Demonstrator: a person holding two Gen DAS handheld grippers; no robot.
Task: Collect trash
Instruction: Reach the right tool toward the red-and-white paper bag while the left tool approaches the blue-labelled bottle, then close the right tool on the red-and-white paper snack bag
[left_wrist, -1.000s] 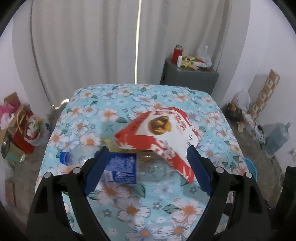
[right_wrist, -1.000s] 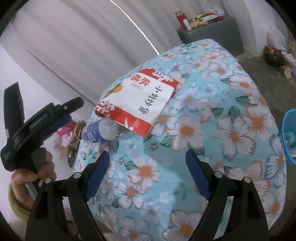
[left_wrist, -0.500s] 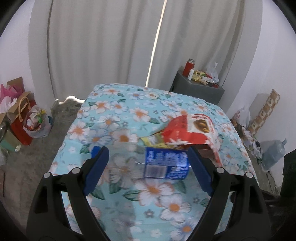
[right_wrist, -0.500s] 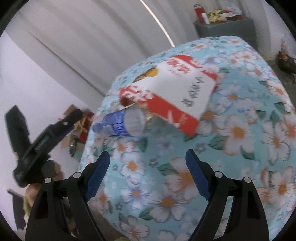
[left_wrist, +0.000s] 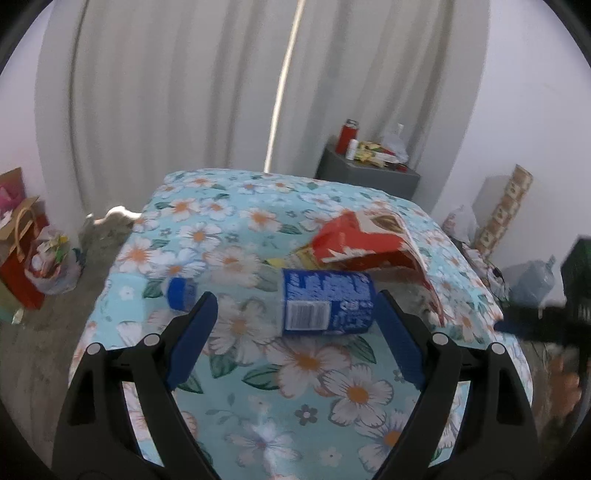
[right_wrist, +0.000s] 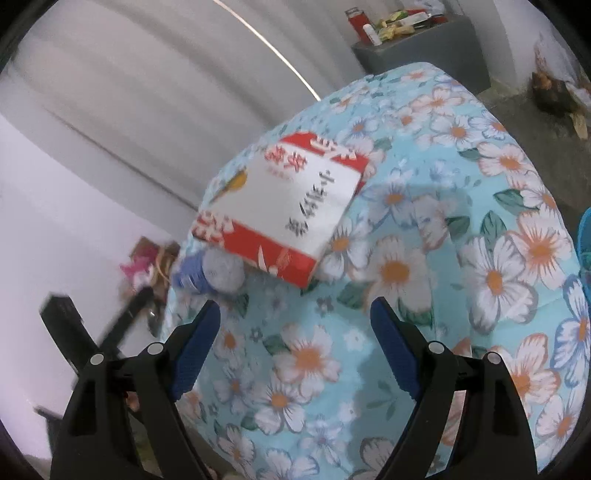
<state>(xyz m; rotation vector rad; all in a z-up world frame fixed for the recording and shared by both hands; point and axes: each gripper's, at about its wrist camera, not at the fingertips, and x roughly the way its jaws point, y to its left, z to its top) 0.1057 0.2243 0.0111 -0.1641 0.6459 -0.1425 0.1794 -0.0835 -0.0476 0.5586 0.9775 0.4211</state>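
Note:
A clear plastic bottle (left_wrist: 295, 301) with a blue label and blue cap lies on its side on the floral tablecloth (left_wrist: 303, 373). A red and white snack bag (left_wrist: 365, 240) rests partly over its right end, with a yellow wrapper (left_wrist: 295, 258) under the bag. My left gripper (left_wrist: 295, 317) stands open just in front of the bottle, whose label lies between the fingertips without touching them. In the right wrist view the bag (right_wrist: 284, 206) and the bottle's base (right_wrist: 218, 271) lie ahead of my open right gripper (right_wrist: 295, 321), which holds nothing.
A grey cabinet (left_wrist: 369, 173) with a red flask and clutter stands behind the table. Bags (left_wrist: 33, 258) sit on the floor at the left, a water jug (left_wrist: 532, 280) at the right. A blue basket (right_wrist: 583, 236) shows at the right wrist view's edge. White curtains hang behind.
The left gripper has shifted left and down, so the bottle now sits centred between its fingers. The right gripper swung toward the bag and bottle, which look larger and nearer.

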